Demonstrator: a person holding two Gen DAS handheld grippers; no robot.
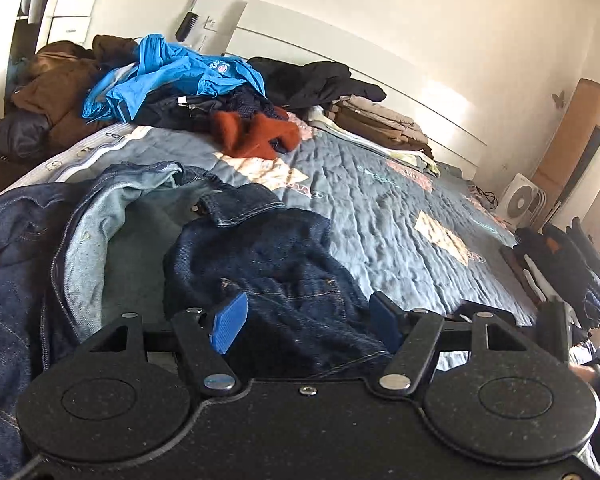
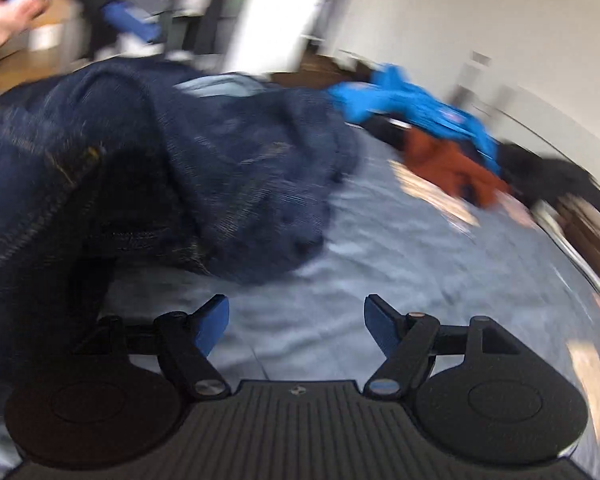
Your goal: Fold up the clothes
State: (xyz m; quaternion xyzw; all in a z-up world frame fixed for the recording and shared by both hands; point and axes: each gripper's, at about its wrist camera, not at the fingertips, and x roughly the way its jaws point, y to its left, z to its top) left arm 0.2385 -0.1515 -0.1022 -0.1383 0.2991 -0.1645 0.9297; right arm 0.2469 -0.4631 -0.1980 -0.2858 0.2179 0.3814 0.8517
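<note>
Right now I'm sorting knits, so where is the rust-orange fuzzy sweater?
In the left wrist view the rust-orange fuzzy sweater lies mid-bed on the grey quilt, just below the bright blue jacket.

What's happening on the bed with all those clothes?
Someone is folding clothes with two hand-held grippers. A dark denim jacket lies rumpled on the blue-grey quilt. The left gripper is open with a fold of the denim between its pads, not squeezed. The right gripper is open over bare quilt, holding nothing; its picture is blurred. At the head of the bed waits a heap: a bright blue top, a rust-orange sweater and dark clothes.
</note>
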